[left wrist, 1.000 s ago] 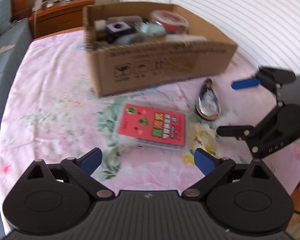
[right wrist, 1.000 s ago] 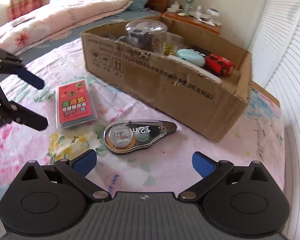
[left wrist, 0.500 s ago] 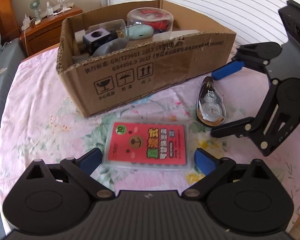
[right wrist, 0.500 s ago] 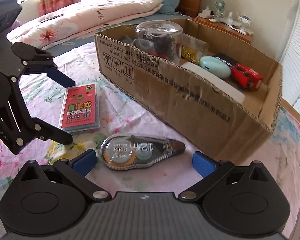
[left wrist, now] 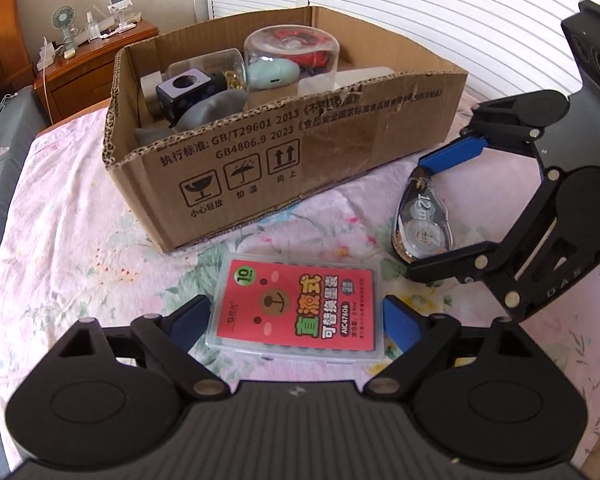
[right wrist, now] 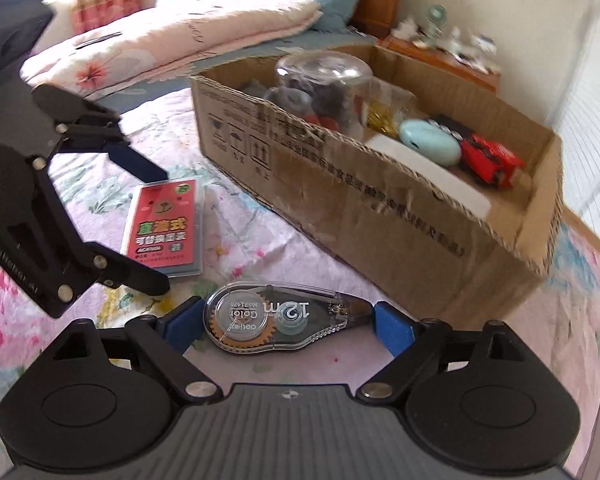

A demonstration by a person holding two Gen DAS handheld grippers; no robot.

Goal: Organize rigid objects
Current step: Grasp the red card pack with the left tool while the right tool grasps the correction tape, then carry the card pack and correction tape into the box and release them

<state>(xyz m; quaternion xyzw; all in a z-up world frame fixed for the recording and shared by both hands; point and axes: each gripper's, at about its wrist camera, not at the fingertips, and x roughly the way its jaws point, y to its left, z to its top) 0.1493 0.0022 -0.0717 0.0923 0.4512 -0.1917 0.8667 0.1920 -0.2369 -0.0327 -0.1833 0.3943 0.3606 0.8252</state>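
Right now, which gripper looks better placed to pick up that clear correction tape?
Right. The right gripper is open with its fingers on either side of the correction tape, while the left gripper straddles the red refill box.

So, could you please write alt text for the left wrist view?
The open left gripper straddles a red-labelled clear plastic case lying on a floral cloth. Behind it stands a full cardboard box; at right, the open right gripper brackets a correction tape dispenser.

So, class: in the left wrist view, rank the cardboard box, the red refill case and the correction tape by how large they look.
1. Cardboard box
2. Red refill case, though it lies nearest the camera
3. Correction tape
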